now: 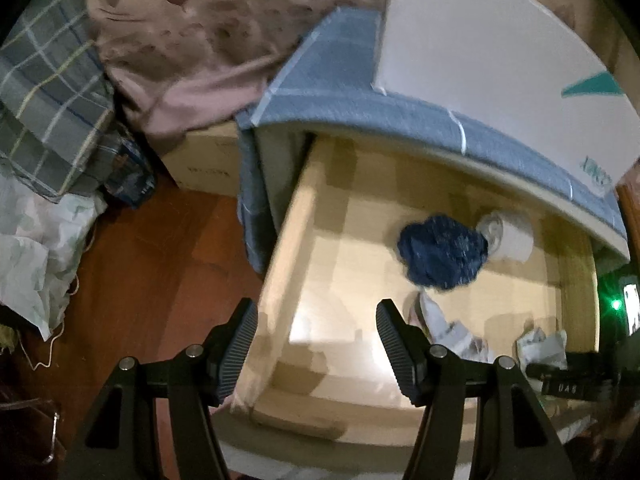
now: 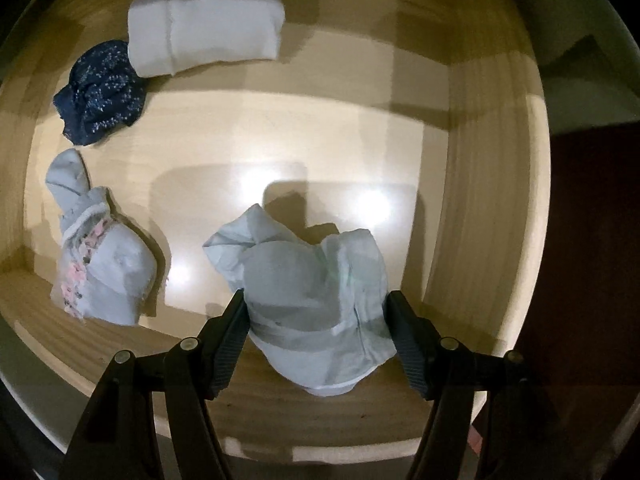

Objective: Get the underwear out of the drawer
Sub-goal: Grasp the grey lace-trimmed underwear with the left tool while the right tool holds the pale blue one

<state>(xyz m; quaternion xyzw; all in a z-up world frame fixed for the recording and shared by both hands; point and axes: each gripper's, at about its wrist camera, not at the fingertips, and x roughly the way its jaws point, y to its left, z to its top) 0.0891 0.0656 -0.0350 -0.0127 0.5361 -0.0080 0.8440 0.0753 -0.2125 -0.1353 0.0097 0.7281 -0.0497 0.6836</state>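
- Right tongs (image 2: pixel 318 338) point straight down into the open wooden drawer (image 2: pixel 480 216); jaws straddle a crumpled pale mint underwear piece (image 2: pixel 308 300).
- Fabric sits between the pads and fills most of the gap; left pad (image 2: pixel 232 344) looks to be touching the cloth edge, the right one is right at it. A firm pinch isn't confirmed, so I read it as spread around the piece, not clamped.
- That mint piece lies on the drawer floor near the front wall.
- Other items in the drawer, right wrist view: a light blue-grey piece with pink patterned trim (image 2: pixel 100 256) on the left, a navy speckled piece (image 2: pixel 100 92) at back left, a white rolled cloth (image 2: pixel 204 24) at the back, touching the navy one.
- Left tongs (image 1: pixel 316 346) are spread, nothing between the jaws, hovering tilted above the drawer's left wall (image 1: pixel 280 280).
- Left wrist view: same navy piece (image 1: pixel 442 252) beside the white roll (image 1: pixel 510 236), well apart from the left tongs.
- Drawer sticks out from under a blue-covered mattress edge (image 1: pixel 360 96); reddish wood floor (image 1: pixel 160 264) to the left, plaid bedding (image 1: pixel 48 112) and floral pink fabric (image 1: pixel 192 32) beyond.
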